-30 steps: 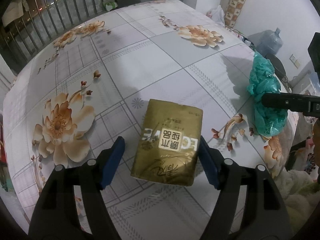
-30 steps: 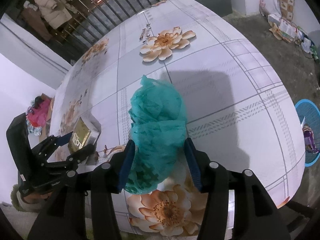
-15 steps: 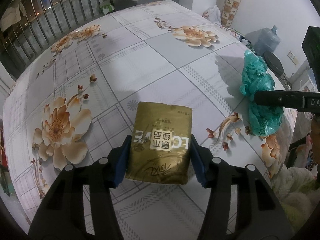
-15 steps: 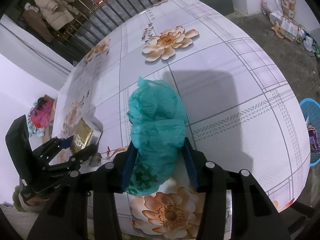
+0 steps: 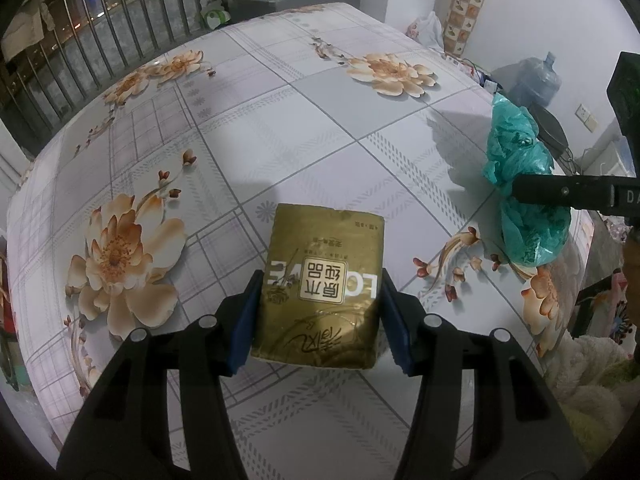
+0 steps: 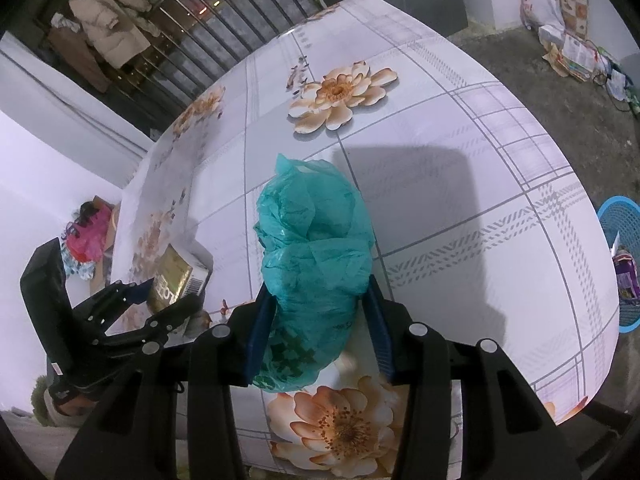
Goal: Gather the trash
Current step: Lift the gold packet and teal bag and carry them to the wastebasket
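Surface (image 5: 248,128): pale grey-white cloth, grid lines, peach-orange flowers. Tissue pack (image 5: 320,276): gold, white label panel. Crumpled plastic bag (image 6: 316,248): teal-green. Left hand-held gripper (image 5: 320,320) and right hand-held gripper (image 6: 320,320): black bodies, blue pads. Floor basket (image 6: 620,240): blue.

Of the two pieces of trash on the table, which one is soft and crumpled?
The teal plastic bag, bunched up between the right gripper's fingers. The gold tissue pack in the left gripper is a flat, printed rectangle.
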A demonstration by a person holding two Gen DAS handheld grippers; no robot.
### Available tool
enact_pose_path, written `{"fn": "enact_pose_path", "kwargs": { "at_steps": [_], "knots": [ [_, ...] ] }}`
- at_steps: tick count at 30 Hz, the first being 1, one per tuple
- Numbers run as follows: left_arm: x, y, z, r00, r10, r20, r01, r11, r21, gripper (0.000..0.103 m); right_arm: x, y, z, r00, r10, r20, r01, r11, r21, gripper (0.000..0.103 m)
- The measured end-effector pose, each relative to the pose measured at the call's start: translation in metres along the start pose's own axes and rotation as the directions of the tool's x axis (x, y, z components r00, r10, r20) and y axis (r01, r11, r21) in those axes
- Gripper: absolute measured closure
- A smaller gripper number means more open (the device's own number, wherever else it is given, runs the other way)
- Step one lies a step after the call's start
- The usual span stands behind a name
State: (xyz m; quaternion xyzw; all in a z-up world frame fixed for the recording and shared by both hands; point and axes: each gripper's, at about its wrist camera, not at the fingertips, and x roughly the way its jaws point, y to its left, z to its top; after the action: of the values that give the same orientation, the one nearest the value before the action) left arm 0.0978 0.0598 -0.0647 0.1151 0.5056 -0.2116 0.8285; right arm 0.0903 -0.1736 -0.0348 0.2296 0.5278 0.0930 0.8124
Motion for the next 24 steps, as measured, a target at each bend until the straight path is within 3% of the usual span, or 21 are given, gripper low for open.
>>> {"fn": "enact_pose_path", "kwargs": {
  "at_steps": [15,24],
  "knots": [
    [-0.015,-0.012,0.007,0.999,0.012,0.043,-0.013,1.000,0.023,0.052,-0.017,-0.011,-0.002,0.998,0.027,0.056,-0.029,0.999,0.033,0.060],
    [-0.028,-0.038,0.028,0.996,-0.008,0.093,0.000,0.996,0.090,0.052,-0.062,-0.045,-0.005,0.983,0.016,0.181,-0.036,0.994,0.106,0.060]
  ]
}}
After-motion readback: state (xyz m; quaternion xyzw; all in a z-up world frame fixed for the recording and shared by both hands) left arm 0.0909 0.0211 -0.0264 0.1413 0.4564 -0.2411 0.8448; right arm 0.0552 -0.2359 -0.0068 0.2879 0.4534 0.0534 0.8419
